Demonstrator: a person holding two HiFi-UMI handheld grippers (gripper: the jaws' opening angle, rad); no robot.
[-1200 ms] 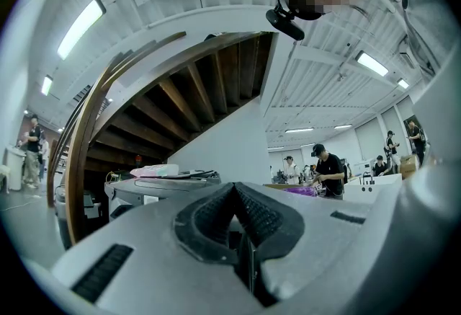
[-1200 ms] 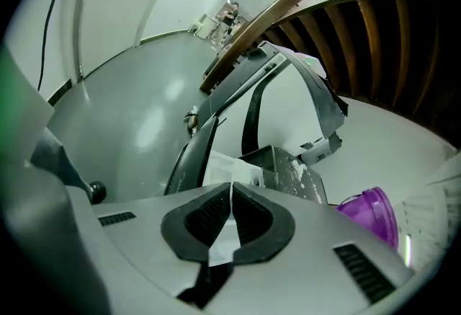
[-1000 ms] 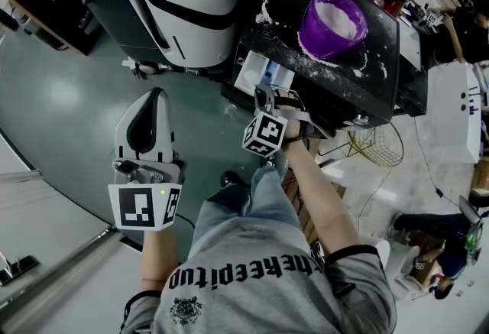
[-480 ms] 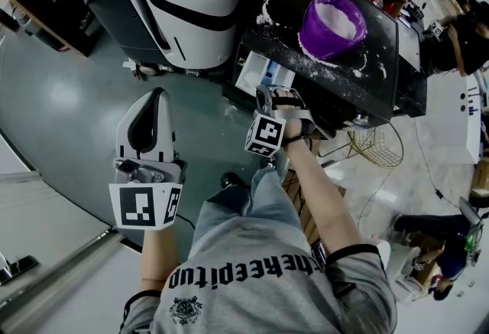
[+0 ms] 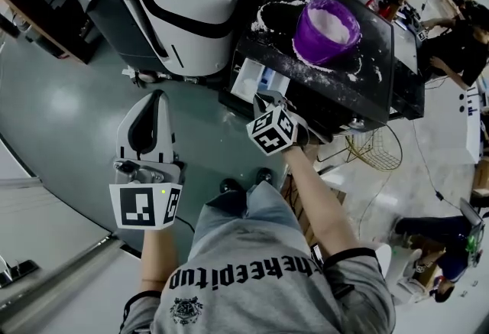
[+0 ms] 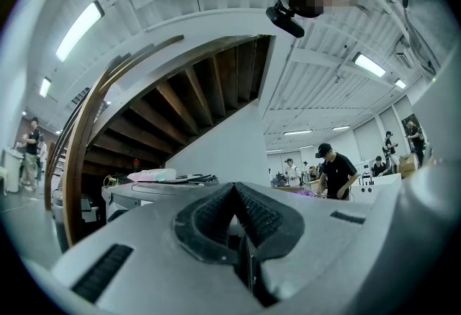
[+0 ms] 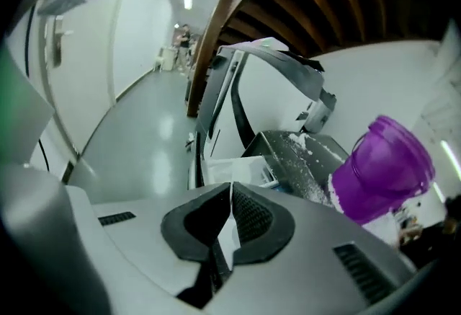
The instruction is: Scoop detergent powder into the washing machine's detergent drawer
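**A:** At the machine's front edge: right gripper, jaws pinched together, thin white sliver between the pads, can't tell what it is. Detergent drawer stands open just beyond.

**B:** Powder?

**A:** In the purple tub on the machine top, spill around it. Left gripper closed, empty, over the floor.

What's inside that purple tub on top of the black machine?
White powder fills the purple tub nearly to the rim. No scoop shows in it. The powder covers the tub's bottom, so anything buried there cannot be seen.
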